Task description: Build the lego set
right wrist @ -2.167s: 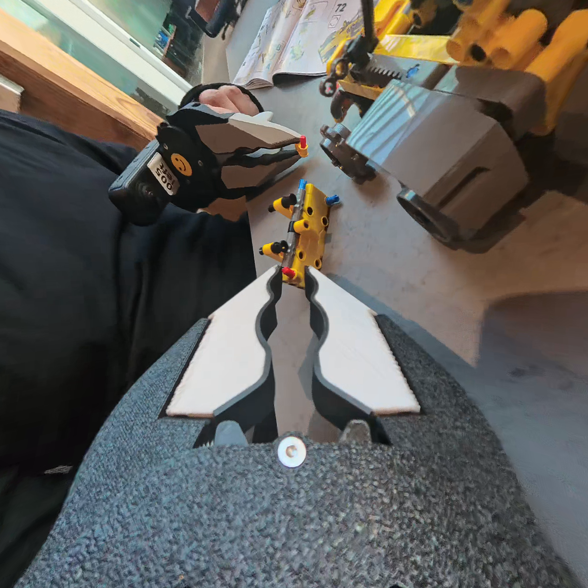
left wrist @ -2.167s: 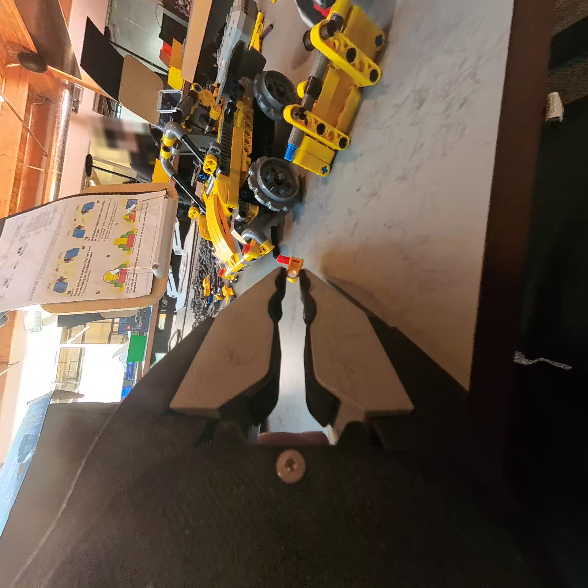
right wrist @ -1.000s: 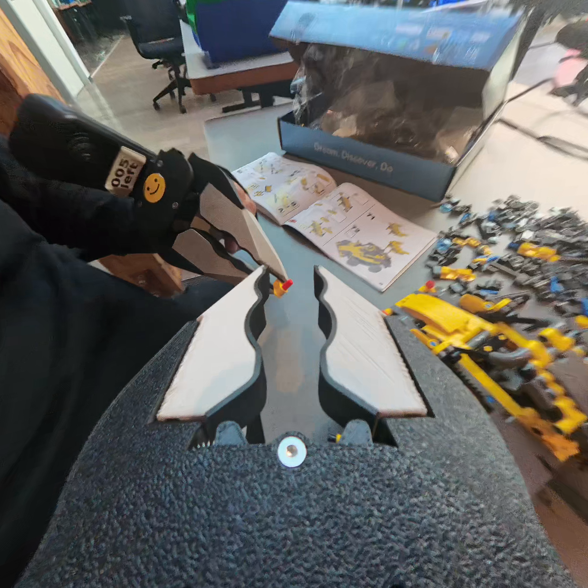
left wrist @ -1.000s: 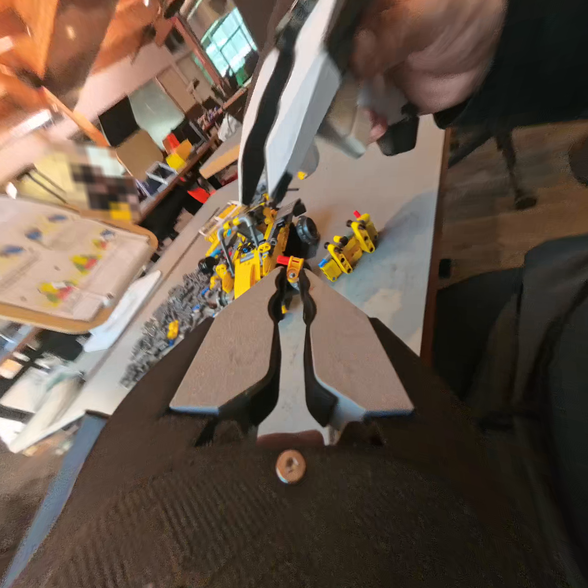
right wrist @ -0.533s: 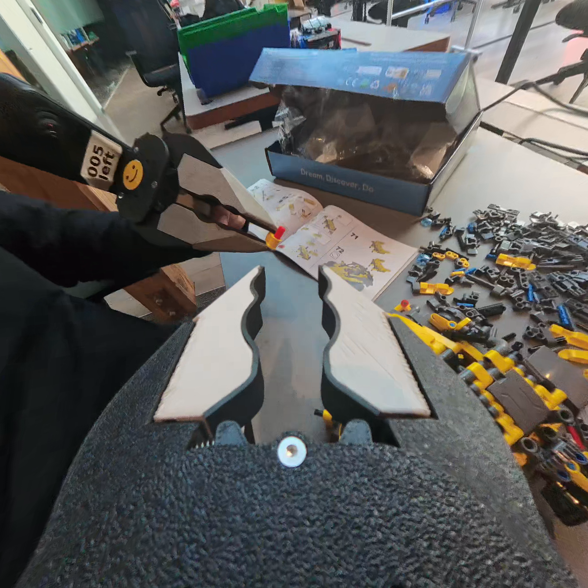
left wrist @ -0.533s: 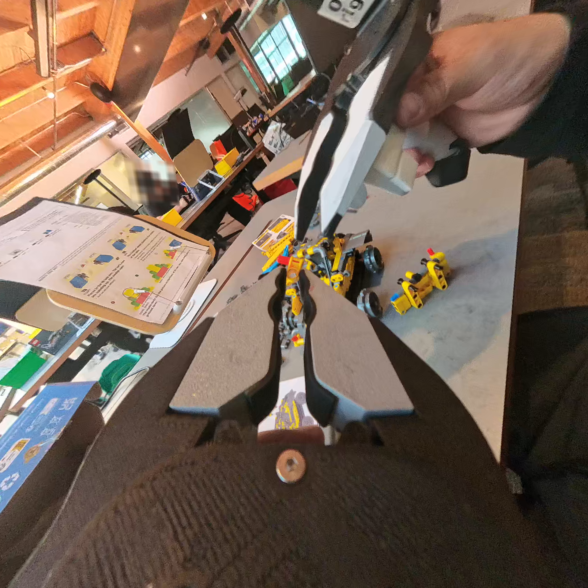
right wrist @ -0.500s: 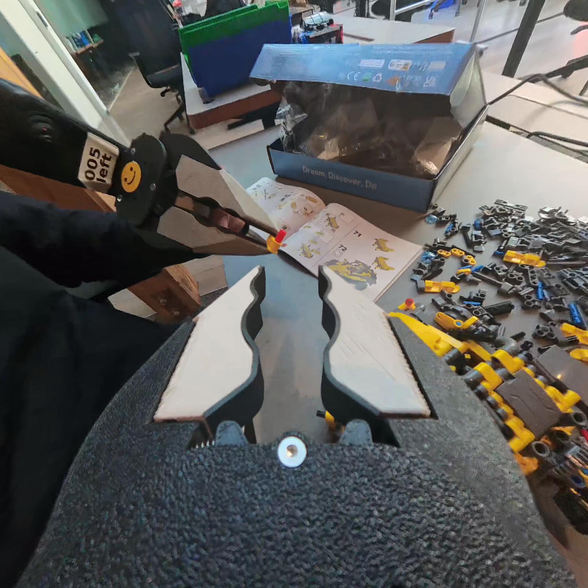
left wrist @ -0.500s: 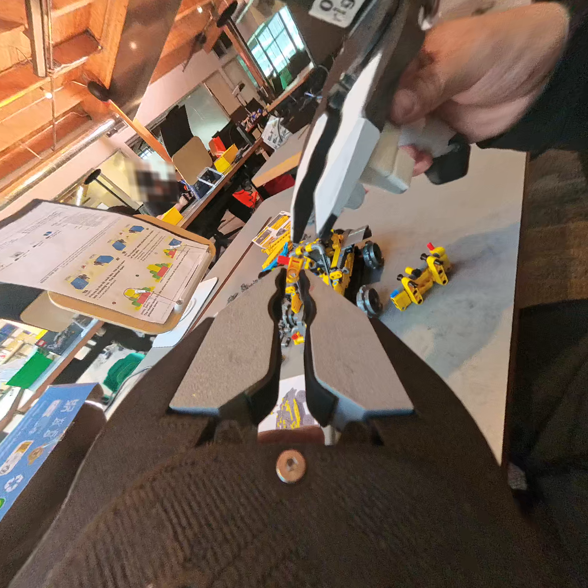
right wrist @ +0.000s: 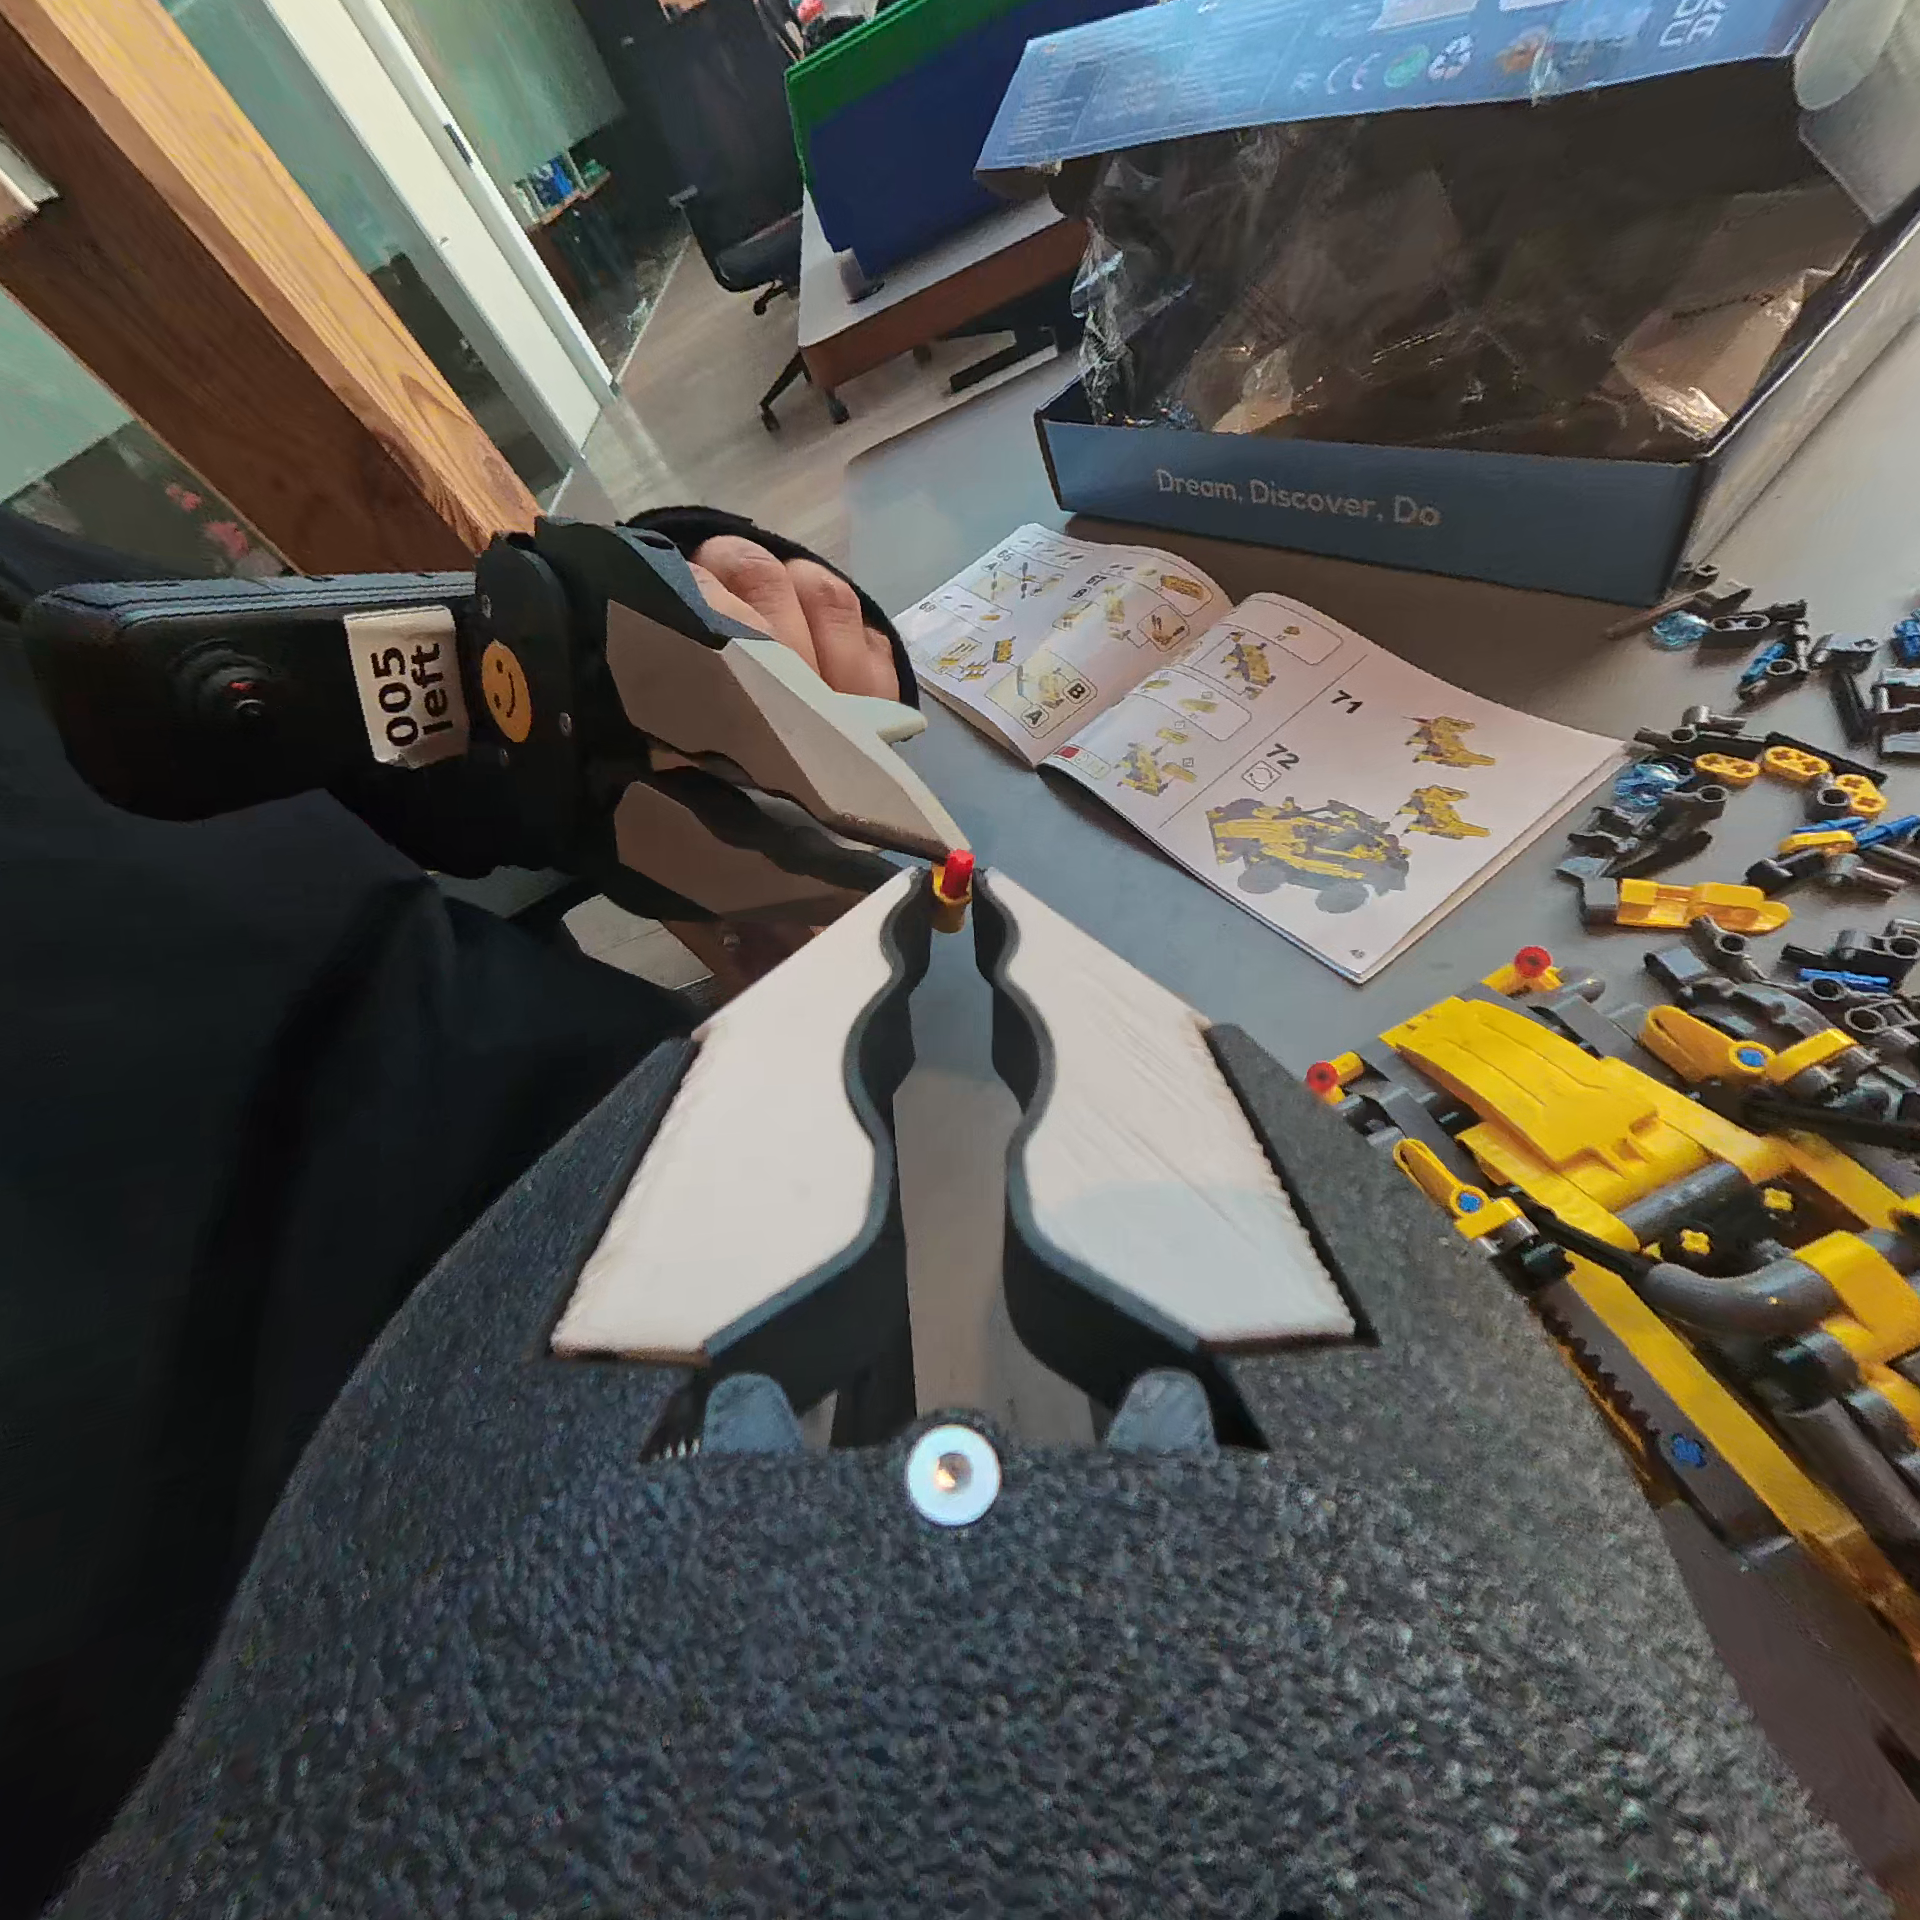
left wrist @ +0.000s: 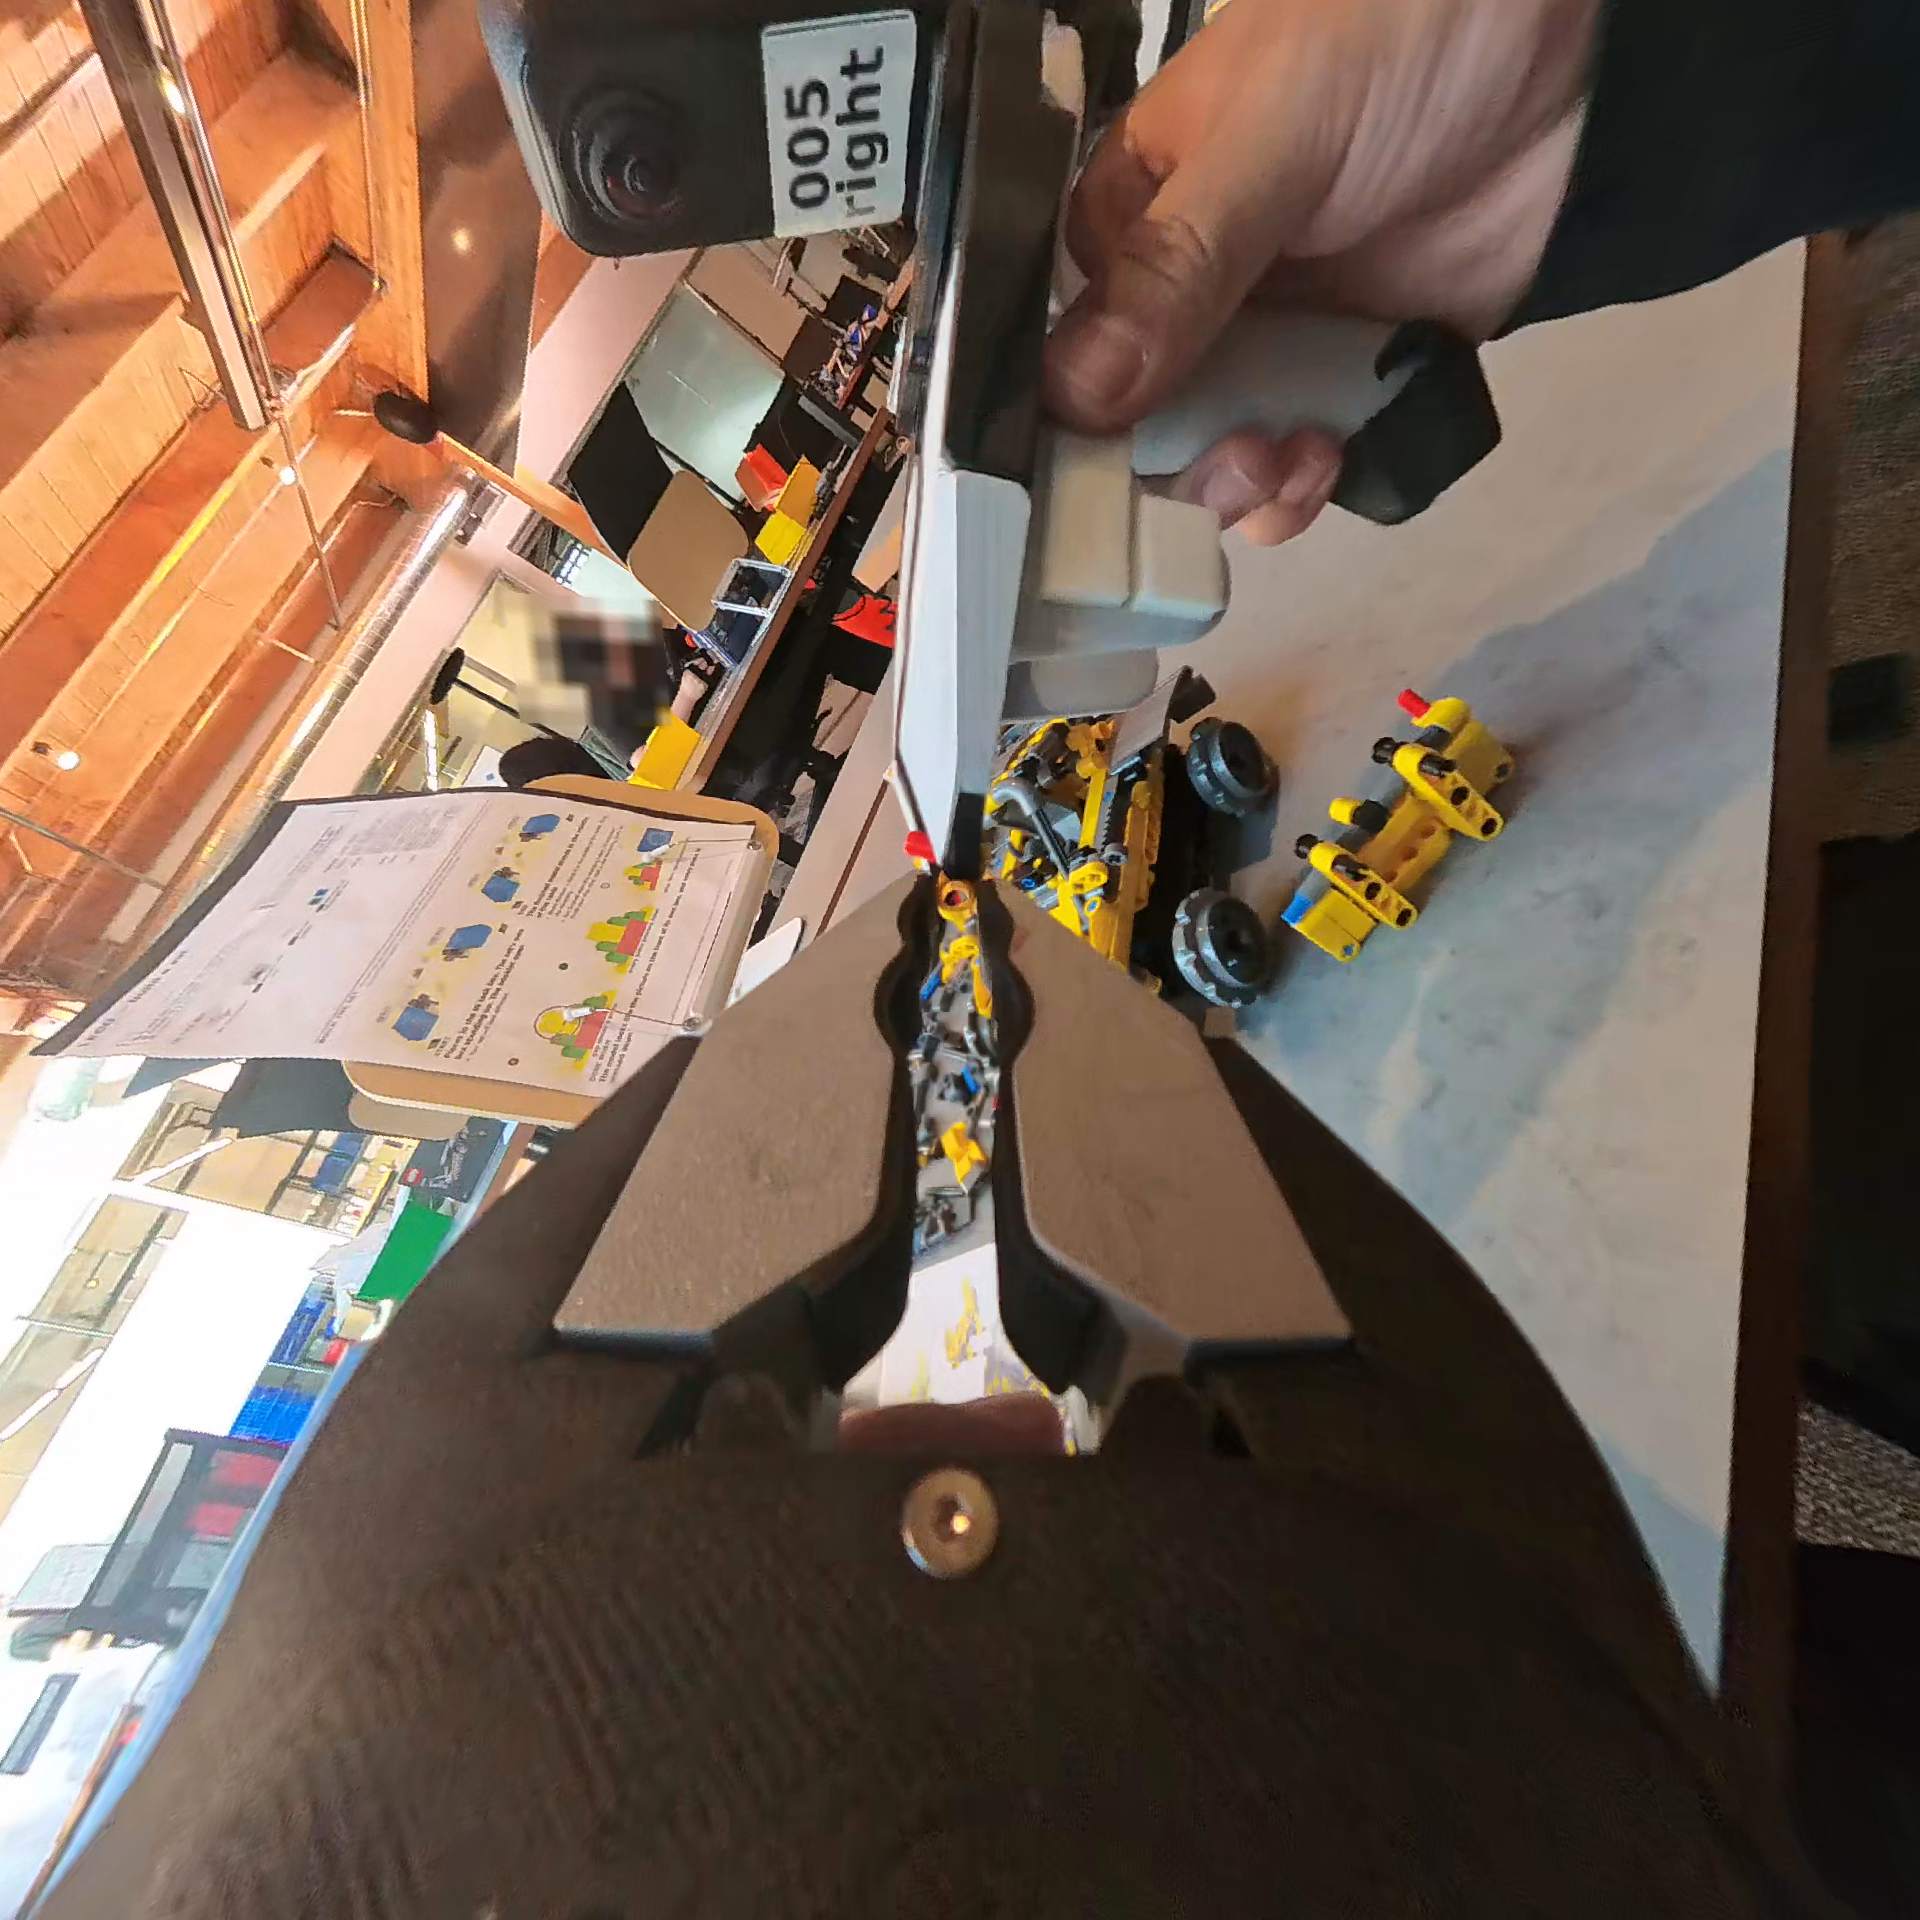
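— Where's the small yellow connector with the red pin (right wrist: 951, 883)?
— Held above the counter (right wrist: 1122, 914), pinched by the left gripper (left wrist: 958, 896) and the right gripper (right wrist: 951, 896), both pressed on it.
— Around it?
— One open instruction booklet (right wrist: 1226, 727), one blue box (right wrist: 1455, 457), loose parts (right wrist: 1766, 748), a yellow vehicle model (right wrist: 1662, 1174), one small yellow assembly (left wrist: 1397, 821).

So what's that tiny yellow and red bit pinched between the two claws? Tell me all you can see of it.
The small yellow piece looks like plastic, a short connector with a hole through it and a red pin sticking from one end. It is held in the air above the table, the left claw shut on it and the right claw closing around it too.
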The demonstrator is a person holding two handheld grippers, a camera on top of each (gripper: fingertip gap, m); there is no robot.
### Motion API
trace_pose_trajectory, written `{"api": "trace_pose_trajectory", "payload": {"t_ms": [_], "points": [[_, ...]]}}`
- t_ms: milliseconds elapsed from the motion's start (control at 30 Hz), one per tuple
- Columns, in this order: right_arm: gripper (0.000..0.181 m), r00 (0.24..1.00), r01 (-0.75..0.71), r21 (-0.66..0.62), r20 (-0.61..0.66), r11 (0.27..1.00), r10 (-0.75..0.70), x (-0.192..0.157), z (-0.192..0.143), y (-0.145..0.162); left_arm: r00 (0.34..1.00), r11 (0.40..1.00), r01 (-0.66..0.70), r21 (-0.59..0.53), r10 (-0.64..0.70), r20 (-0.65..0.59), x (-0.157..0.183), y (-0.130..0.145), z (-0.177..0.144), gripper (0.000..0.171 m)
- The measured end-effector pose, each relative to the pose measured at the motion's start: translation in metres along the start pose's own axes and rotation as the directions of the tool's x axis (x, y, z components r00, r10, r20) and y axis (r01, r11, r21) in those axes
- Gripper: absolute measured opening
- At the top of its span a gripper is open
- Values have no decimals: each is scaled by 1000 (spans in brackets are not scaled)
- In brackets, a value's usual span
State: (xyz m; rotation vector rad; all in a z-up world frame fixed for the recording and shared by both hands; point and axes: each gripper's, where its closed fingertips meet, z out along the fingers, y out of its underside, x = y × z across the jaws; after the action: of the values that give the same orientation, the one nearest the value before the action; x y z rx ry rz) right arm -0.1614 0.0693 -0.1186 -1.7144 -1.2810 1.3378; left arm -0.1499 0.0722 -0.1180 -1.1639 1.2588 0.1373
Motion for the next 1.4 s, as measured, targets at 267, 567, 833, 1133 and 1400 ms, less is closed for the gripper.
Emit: {"api": "trace_pose_trajectory", "payload": {"t_ms": [267,567,833,1133,1400], "points": [[6,994,-56,40,94,998,52,-1,-6,0,993,991,119,53,-118,-26,1,-6,4,4],[7,995,43,4,87,999,-44,-3,-6,8,880,901,433,38,-413,-234,11,-3,2,8],[7,951,298,-44,100,954,-293,-16,-4,23,545,715,690,-113,-616,-568,37,-9,-11,19],[7,832,555,-146,97,819,-547,-31,-3,43,219,537,800,-267,-675,-704,59,-23,-19,17],[7,781,624,-141,158,769,-604,-49,-7,49,68,502,793,-346,-638,-767,66,-35,-29,9]]}}
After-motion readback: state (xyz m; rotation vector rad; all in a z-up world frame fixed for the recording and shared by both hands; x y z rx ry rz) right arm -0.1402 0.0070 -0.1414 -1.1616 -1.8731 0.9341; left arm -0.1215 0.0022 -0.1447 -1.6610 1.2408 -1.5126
